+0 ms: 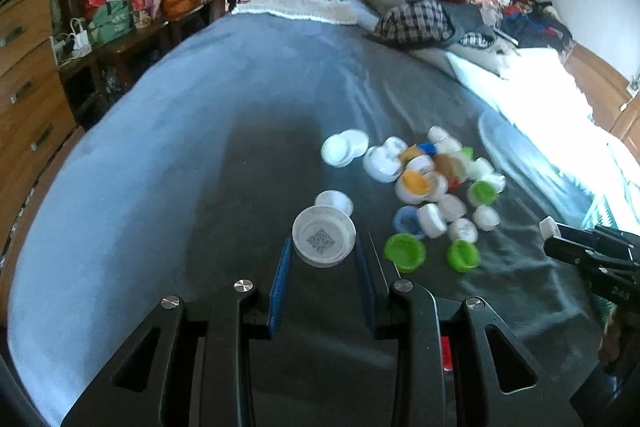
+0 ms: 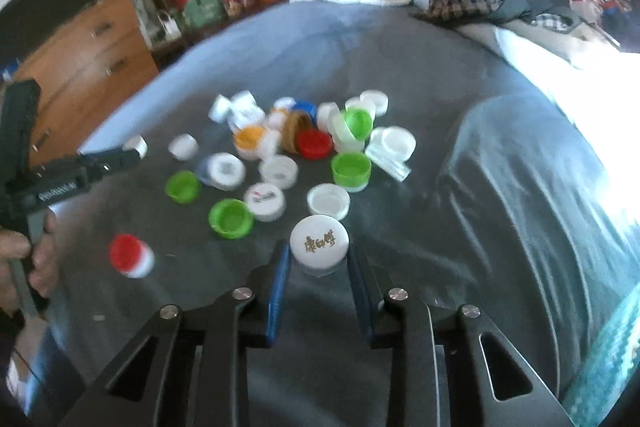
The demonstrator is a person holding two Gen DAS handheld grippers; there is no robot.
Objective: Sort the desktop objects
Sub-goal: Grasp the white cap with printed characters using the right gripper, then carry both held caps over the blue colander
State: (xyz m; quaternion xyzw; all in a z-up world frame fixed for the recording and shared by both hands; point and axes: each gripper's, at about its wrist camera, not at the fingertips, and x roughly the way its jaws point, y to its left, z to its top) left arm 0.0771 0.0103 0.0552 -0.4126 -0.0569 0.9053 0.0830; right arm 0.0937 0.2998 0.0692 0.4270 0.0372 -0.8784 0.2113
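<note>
The bed (image 1: 168, 131), covered with a grey-blue sheet, fills both views and serves as the work surface. Beyond its far edge lies a heap of clothes (image 1: 432, 15) with a checked shirt on top, and to the left of the bed stands a wooden chest of drawers (image 1: 28, 75).

On the bed sits a loose pile of bottle caps (image 2: 304, 143), mostly white, mixed with green, red, orange and blue ones. A red cap (image 2: 130, 255) lies apart from the pile, on its near left side. A green cap (image 2: 231, 218) sits at the near edge of the pile.

The left gripper (image 1: 325, 251) has its fingers closed part-way around a white cap with a square code (image 1: 323, 242) printed inside; both blue pads touch its rim, and the cap is left of the pile. In the right wrist view this gripper shows at the left edge, gripping that cap at its tip.

The right gripper (image 2: 319, 251) likewise has its fingers drawn in against a white cap with gold lettering (image 2: 319, 242), held at the near edge of the pile, just in front of an upturned white cap (image 2: 329, 201).
</note>
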